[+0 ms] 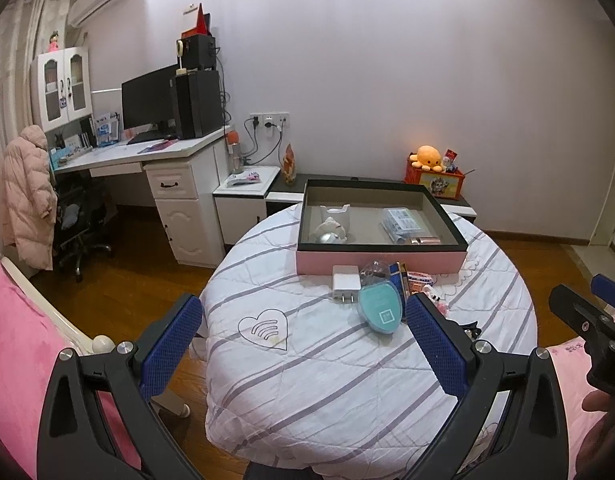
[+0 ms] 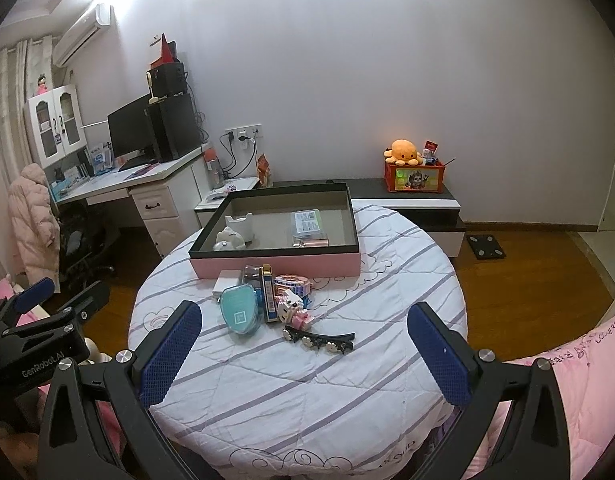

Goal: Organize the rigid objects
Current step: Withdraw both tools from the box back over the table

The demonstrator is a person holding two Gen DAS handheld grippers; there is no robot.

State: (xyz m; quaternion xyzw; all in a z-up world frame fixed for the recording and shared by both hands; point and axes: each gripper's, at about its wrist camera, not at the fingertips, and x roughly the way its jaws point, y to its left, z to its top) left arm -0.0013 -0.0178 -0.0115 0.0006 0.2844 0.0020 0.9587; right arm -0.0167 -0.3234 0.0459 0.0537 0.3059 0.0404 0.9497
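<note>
Both grippers, left (image 1: 303, 334) & right (image 2: 303, 342), hovered w/ jaws wide apart, empty, over loose items incl. teal case (image 2: 240, 311) beside pink box (image 2: 275, 266); best approach: lower squarely, pinch case's sides.

The left gripper (image 1: 303, 336) hangs above the round table (image 1: 307, 380) with its blue pads wide apart and nothing between them. At the far side of the table sits a shallow pink box (image 1: 381, 261) with a black rim. Inside it lie a white holder (image 1: 338, 216), a small pale figure (image 1: 331, 231) and a clear case (image 1: 401, 220). Just in front of the box cluster a white charger (image 1: 344, 282), a teal oval case (image 1: 381, 310) and a blue carton (image 1: 395, 270). The right gripper (image 1: 587, 312) shows at the right edge.
</note>
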